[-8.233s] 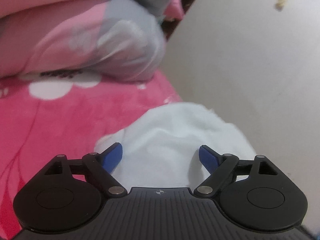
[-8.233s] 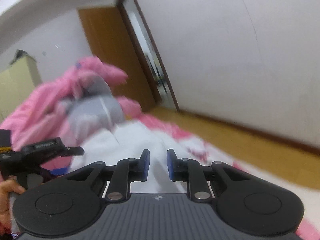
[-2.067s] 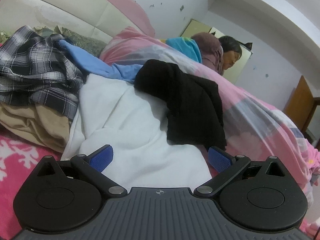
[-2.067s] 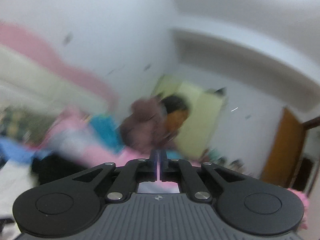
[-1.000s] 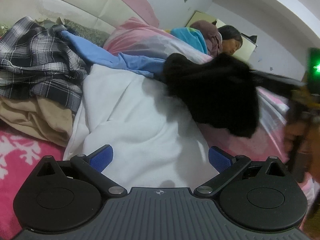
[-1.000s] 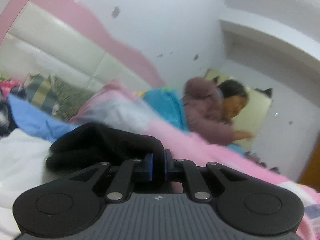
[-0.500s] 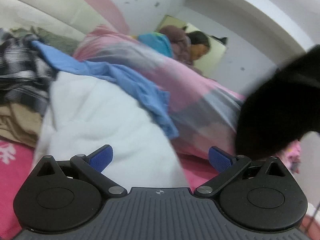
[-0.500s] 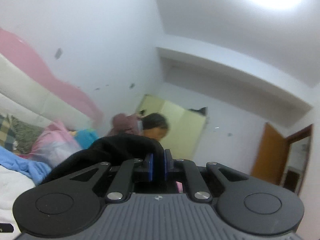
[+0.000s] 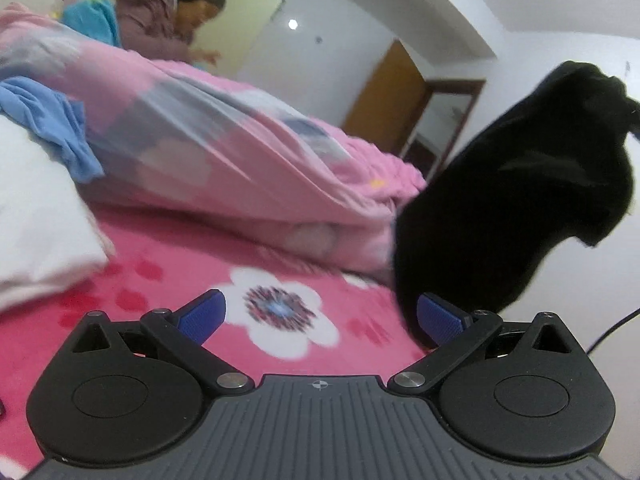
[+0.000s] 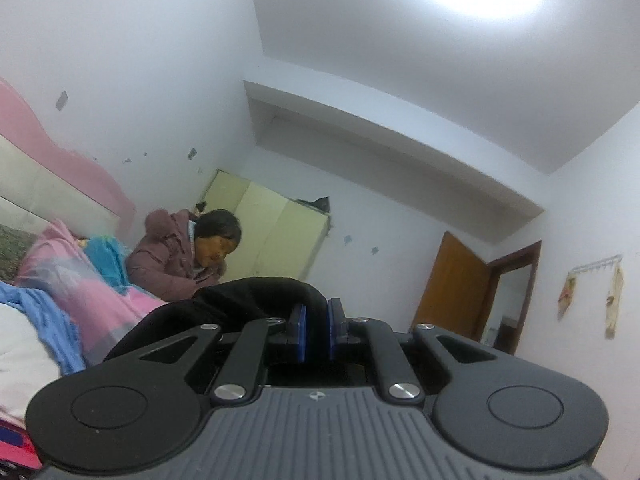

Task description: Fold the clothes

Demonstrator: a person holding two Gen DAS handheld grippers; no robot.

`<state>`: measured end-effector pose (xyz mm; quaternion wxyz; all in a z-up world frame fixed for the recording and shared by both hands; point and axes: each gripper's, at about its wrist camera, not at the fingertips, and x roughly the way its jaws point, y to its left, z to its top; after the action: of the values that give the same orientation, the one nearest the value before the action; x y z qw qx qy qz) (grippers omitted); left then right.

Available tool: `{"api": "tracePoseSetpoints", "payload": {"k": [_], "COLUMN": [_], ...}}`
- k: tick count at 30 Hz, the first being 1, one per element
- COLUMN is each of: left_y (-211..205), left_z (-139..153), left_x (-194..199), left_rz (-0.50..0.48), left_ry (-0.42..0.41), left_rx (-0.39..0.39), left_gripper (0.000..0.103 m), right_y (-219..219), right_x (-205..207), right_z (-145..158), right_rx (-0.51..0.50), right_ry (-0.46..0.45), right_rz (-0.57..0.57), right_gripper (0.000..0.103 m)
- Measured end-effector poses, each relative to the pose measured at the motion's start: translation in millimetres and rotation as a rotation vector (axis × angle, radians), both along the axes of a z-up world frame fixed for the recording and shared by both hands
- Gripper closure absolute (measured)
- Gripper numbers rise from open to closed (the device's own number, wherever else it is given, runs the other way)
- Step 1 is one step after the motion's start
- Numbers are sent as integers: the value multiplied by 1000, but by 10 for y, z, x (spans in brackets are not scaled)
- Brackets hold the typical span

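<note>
We are looking across a white-walled bedroom, where a bed with a hot-pink flowered sheet point(image 9: 160, 256) is filling the lower part of the left wrist view. Taking that bed as our landmark, a pink and grey quilt point(image 9: 224, 148) is lying bunched along its far side, and a person in a mauve jacket point(image 10: 168, 264) is sitting beyond the quilt, in front of a pale yellow wardrobe point(image 10: 276, 236). A brown door point(image 10: 452, 288) is standing open past the bed's foot end. A white garment point(image 9: 36, 208) is lying at the bed's left, with a blue one point(image 9: 52, 132) draped over its far edge. The black garment point(image 9: 520, 200) is hanging in the air above the bed's right side, clear of the sheet. We are seeing the right gripper point(image 10: 316, 334) pinching a fold of that black cloth between its blue pads. The left gripper point(image 9: 318, 314) is hovering over the sheet with its fingers spread wide and gripping nothing.
</note>
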<state>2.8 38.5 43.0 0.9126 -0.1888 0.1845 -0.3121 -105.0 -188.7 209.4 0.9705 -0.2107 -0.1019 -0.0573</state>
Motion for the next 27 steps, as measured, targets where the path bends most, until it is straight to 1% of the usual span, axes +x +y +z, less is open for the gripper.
{"api": "tracePoseSetpoints", "payload": {"k": [2,4,6,8,9,10,11,12,13,14,15,17,18,19,20,23,26,27], "left_y": [-14,8,45,57,45,30,12,-8,-40,-80,-119,-200,-242,-283,-323,-400,-479,-556], "left_z": [46,66,56,8,-24,-55,-92,-128,-163,-199,-230,-283,-303,-320,-337,-353,-320,-278], "left_x": [-97,-168,-232,-280,-286,-286,-282,-270,-245,-215,-192,-153,-142,-127,-107,-99,-77,-61], "left_rz": [-4,21,53,91,110,126,135,134,133,133,135,125,119,115,112,109,108,97], "left_ry": [13,29,51,74,88,103,122,141,155,168,178,187,189,189,188,184,177,157], "left_rx": [33,73,105,149,178,206,229,248,269,292,311,334,345,358,371,375,371,379], "left_gripper": [0,0,0,0,0,0,0,0,0,0,0,0,0,0,0,0,0,0], "right_y": [-69,-187,-340,-491,-569,-646,-723,-812,-927,-1051,-1173,-1344,-1393,-1421,-1443,-1420,-1408,-1421], "right_x": [-70,-93,-15,188,330,472,612,718,752,738,668,442,332,241,157,70,105,91], "right_z": [-64,-159,-324,-602,-814,-1026,-1251,-1502,-1748,-1985,-2174,-2400,-2457,-2481,-2490,-2378,-2170,-2092], "right_rx": [29,99,199,306,362,417,473,534,612,701,785,904,933,938,935,861,820,813], "right_ry": [11,34,84,201,295,389,489,594,679,742,773,775,769,765,760,732,691,673], "right_rz": [27,68,110,143,141,139,130,108,82,63,57,54,49,40,30,11,27,28], "right_gripper": [92,92,92,90,85,71,61,55,55,55,55,55,55,55,55,55,55,55]}}
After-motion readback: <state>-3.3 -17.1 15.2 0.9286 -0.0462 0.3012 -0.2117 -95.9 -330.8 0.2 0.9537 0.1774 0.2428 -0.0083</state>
